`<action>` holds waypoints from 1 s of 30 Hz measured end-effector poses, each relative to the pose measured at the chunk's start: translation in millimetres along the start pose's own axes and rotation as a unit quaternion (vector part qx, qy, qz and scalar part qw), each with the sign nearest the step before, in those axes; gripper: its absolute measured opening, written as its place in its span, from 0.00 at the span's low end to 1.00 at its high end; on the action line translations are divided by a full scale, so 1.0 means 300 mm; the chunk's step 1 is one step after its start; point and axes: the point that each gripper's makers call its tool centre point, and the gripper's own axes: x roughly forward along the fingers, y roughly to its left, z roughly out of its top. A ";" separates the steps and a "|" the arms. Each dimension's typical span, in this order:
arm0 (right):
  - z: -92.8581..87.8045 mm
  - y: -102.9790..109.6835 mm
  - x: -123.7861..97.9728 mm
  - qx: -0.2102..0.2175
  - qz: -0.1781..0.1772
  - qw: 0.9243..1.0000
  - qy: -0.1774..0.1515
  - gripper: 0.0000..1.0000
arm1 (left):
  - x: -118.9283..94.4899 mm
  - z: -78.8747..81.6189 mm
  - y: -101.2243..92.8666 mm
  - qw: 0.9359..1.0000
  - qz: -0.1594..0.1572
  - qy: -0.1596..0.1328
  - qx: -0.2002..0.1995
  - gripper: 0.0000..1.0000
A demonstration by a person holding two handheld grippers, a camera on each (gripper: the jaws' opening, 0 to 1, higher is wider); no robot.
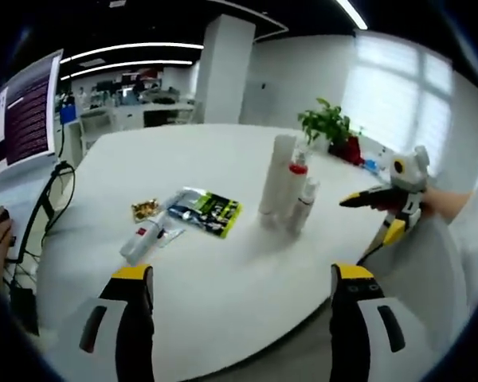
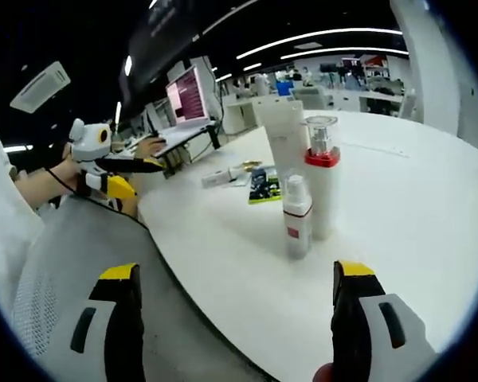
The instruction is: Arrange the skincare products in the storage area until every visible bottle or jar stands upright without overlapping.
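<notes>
Three skincare containers stand upright close together on the round white table (image 1: 223, 278): a tall white tube (image 1: 277, 175), a bottle with a red collar (image 1: 296, 187) and a small white spray bottle (image 1: 305, 205). Left of them a white tube with a red label (image 1: 142, 240) lies flat. My left gripper (image 1: 243, 278) is open and empty, short of the table's near edge. My right gripper (image 1: 369, 219) hovers open to the right of the group. In the right gripper view the tall tube (image 2: 283, 139), red-collared bottle (image 2: 321, 183) and small bottle (image 2: 297, 216) stand just ahead of my open right gripper (image 2: 239, 274). The lying tube (image 2: 223, 177) is farther back.
A dark green and black packet (image 1: 207, 211) and a small gold item (image 1: 146, 209) lie near the flat tube. A potted plant (image 1: 331, 123) stands at the table's far side. A monitor (image 1: 24, 111) is off the table to the left. My left gripper (image 2: 143, 181) is held beyond the table edge.
</notes>
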 end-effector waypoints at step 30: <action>-0.024 -0.007 0.006 0.033 -0.016 0.999 -0.004 0.99 | 0.023 -0.005 0.021 1.000 -0.008 0.020 0.004 0.98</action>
